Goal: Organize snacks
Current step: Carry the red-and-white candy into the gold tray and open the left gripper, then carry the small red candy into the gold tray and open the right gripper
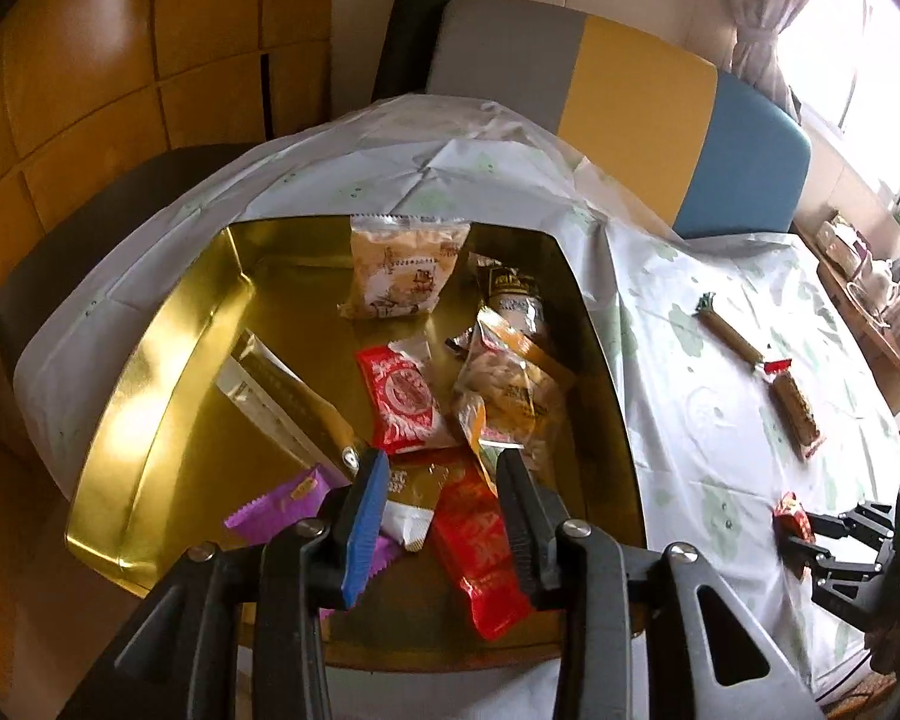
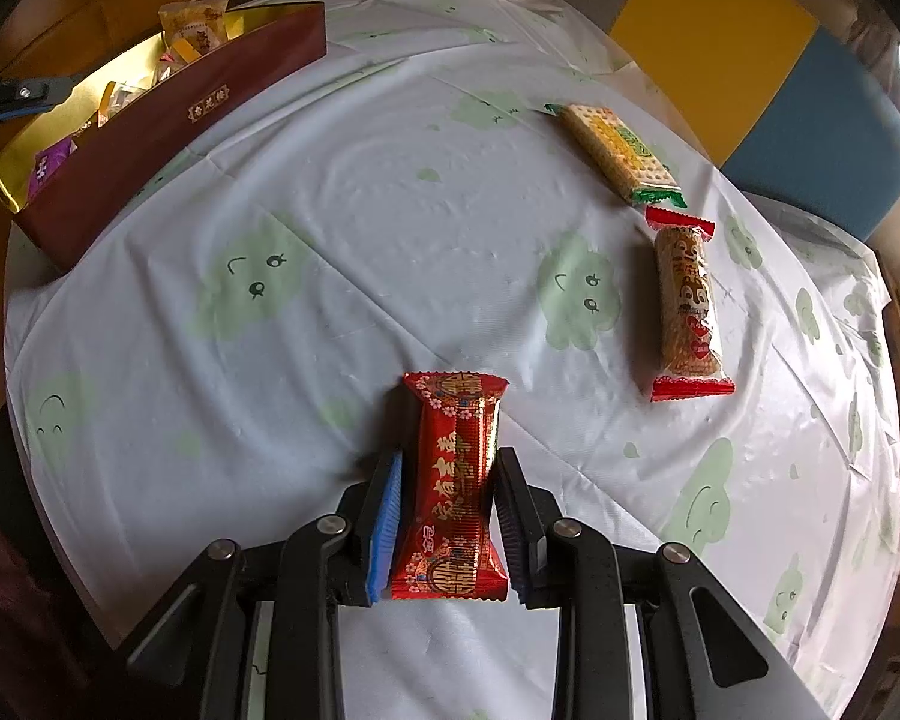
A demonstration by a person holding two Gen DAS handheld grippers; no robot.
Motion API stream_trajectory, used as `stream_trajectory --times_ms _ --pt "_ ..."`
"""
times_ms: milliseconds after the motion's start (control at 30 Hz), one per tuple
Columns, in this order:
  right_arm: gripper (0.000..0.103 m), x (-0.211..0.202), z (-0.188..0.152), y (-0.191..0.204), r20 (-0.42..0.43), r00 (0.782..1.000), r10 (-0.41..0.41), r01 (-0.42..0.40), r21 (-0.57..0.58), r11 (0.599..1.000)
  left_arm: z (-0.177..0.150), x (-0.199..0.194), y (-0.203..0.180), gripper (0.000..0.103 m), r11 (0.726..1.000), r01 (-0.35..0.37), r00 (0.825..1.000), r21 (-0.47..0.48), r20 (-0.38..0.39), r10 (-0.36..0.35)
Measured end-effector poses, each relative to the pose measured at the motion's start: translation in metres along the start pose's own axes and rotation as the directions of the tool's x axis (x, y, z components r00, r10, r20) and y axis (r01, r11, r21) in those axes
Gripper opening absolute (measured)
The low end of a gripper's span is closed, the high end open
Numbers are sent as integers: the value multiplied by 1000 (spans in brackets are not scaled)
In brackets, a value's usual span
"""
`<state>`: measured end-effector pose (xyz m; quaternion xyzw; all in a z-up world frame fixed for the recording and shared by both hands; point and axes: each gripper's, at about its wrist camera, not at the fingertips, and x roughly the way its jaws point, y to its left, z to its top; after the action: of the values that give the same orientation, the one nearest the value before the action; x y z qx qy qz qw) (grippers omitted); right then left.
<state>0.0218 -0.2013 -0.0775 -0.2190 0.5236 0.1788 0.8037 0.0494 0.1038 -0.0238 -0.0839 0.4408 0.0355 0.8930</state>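
Note:
My left gripper (image 1: 444,474) hangs open over the gold-lined box (image 1: 150,372). A long red packet (image 1: 480,546) lies loose in the box below its jaws, among several other snacks. My right gripper (image 2: 450,474) is shut on a red packet with gold print (image 2: 453,480), low over the tablecloth. The left wrist view shows that same gripper (image 1: 810,534) at the right edge. Two packs lie on the cloth: a green-ended cracker pack (image 2: 618,150) and a red-ended biscuit pack (image 2: 687,300). The box's maroon outer wall (image 2: 168,138) stands far left of my right gripper.
The round table wears a white cloth with green cloud prints (image 2: 360,240). A bench back in grey, yellow and blue (image 1: 630,90) stands behind it. Cluttered shelves (image 1: 858,276) and a bright window are at the right. The box sits near the table's edge.

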Motion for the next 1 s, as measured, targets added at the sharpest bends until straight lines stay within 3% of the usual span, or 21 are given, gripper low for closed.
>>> stream_trajectory --times_ms 433,767,1000 --pt "30 0 0 2 4 1000 -11 11 -16 1000 -15 3 -3 38 1000 -1 999 8 -33 2" --pt "24 0 -1 2 7 1000 8 -8 -10 1000 -17 -2 2 39 1000 -27 1000 9 -10 27" --pt "24 3 2 -12 -6 998 55 -55 59 997 -18 -9 13 39 998 -56 998 9 16 56"
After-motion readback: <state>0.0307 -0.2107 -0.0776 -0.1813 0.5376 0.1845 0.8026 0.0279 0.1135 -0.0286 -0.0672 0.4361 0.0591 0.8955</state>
